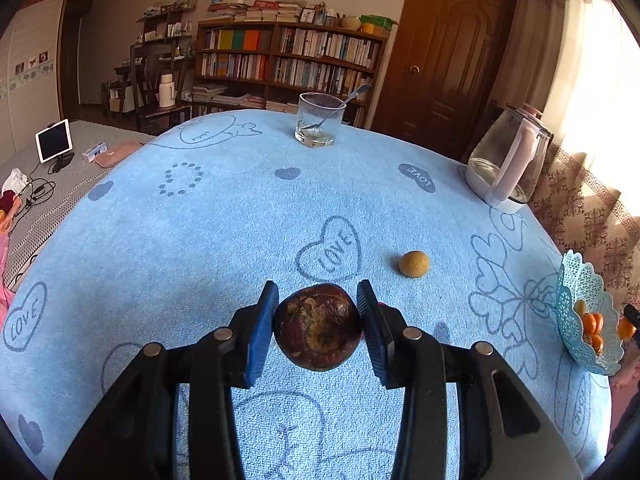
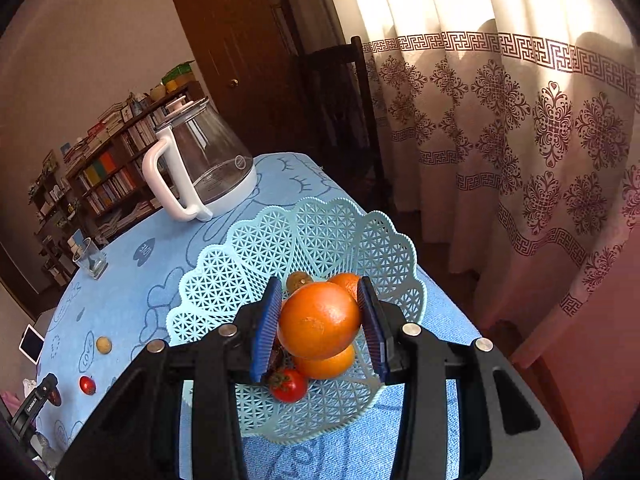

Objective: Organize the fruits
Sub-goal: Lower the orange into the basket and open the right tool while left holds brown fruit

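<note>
Blue ribbed pads of the left claw (image 1: 318, 324) clamp a dark purple-brown fruit (image 1: 318, 328) above the table (image 1: 200, 240), near a small tan fruit (image 1: 414, 264). The right claw (image 2: 319, 322) grips an orange (image 2: 319, 320) over the pale lattice basket (image 2: 320, 224), above another orange (image 2: 326, 364) and a tomato (image 2: 289, 386).

Ahead of your left gripper (image 1: 318, 304) only a small yellow fruit (image 1: 414, 264) sits rightward; open counter (image 1: 224, 216) stretches to the glass (image 1: 319, 125) and kettle (image 1: 505, 160).
</note>
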Available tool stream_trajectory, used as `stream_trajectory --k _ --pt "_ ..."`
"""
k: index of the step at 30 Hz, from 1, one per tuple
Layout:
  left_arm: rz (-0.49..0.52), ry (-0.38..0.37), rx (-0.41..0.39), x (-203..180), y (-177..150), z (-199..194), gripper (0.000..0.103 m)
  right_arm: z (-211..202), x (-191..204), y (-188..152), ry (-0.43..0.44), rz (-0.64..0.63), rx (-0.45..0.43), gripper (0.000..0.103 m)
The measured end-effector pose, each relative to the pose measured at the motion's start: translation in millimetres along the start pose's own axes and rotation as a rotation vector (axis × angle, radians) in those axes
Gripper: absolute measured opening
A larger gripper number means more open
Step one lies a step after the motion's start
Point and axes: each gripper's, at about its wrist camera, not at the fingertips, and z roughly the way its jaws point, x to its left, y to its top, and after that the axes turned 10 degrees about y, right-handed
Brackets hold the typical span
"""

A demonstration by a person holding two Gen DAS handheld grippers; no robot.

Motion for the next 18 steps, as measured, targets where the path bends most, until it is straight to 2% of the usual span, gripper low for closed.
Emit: stream_trajectory --k 7,18 --pt "0.003 0.001 0.004 -1 0 2 0.041 13 -2 -4 -0.067 -0.044 0.001 0.040" --pt "0.008 -0.004 0.001 -3 -2 2 0.041 5 -4 -2 -0.042 -0.007 -0.035 0.042"
